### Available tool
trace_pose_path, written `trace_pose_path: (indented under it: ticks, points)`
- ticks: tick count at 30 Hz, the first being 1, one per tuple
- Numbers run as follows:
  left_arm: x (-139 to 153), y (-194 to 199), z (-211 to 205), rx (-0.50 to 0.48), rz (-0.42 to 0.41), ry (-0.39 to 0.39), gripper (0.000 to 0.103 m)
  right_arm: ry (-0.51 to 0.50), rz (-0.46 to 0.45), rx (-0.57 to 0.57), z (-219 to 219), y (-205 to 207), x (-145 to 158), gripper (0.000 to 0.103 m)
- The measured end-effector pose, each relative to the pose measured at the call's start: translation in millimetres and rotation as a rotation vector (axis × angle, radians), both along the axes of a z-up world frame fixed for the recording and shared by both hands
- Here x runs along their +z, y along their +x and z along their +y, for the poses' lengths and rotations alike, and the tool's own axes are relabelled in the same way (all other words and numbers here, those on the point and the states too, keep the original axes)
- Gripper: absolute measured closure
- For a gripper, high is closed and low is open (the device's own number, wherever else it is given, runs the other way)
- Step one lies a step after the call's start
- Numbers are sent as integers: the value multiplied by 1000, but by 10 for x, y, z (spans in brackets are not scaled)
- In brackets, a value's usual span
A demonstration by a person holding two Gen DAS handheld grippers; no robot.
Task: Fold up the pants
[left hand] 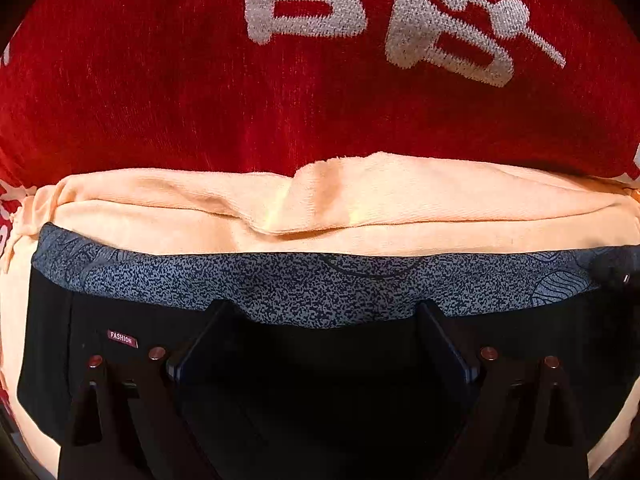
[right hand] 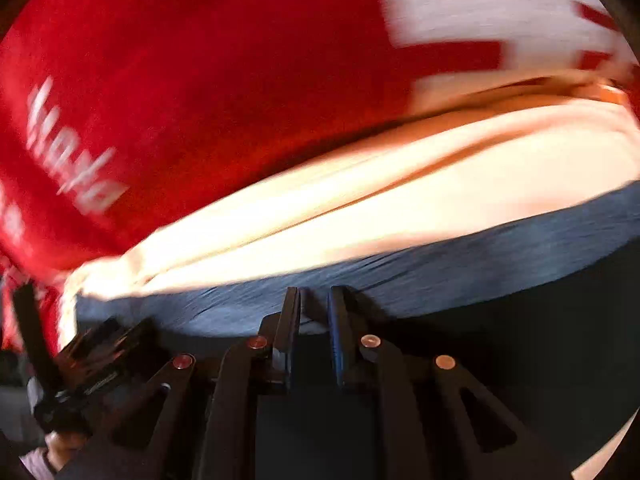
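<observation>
The black pants (left hand: 120,320) with a blue-grey speckled waistband (left hand: 320,288) lie under my left gripper (left hand: 322,312), whose fingers stand wide apart over the waistband edge. A small "FASHION" tag (left hand: 122,338) sits on the pants at the left. In the blurred right wrist view, my right gripper (right hand: 314,300) has its fingers nearly together at the waistband (right hand: 440,264) of the pants (right hand: 520,340); whether cloth is pinched between them is unclear. The other gripper (right hand: 80,360) shows at the lower left there.
Cream-peach cloth (left hand: 360,208) lies folded just beyond the waistband and also shows in the right wrist view (right hand: 360,208). A red blanket with white lettering (left hand: 280,80) covers the surface behind it, seen too in the right wrist view (right hand: 200,100).
</observation>
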State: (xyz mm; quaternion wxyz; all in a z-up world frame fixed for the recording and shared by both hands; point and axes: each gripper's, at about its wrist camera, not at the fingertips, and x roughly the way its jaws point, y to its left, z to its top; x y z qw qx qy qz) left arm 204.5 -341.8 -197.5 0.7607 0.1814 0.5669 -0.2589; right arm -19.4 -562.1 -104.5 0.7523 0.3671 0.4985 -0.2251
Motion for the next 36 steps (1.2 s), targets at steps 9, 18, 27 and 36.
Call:
trace_pose_path:
  ticks: [9,18,27,36]
  points:
    - [163,-83,-167,-6,-38,58,9,-125,132,-204,-718,-666,189,85]
    - [631,-1075,-374,-172,-17,30,9,-62,158,-107,-19,-1267,263,83]
    - [403,-1606,-578,-224,-54,124,2,-36,138,-238,-143,-1987,358,80]
    - [423,-1672,-680,-216,-107,202,2,58,128,-382,-340,-2563,318,70]
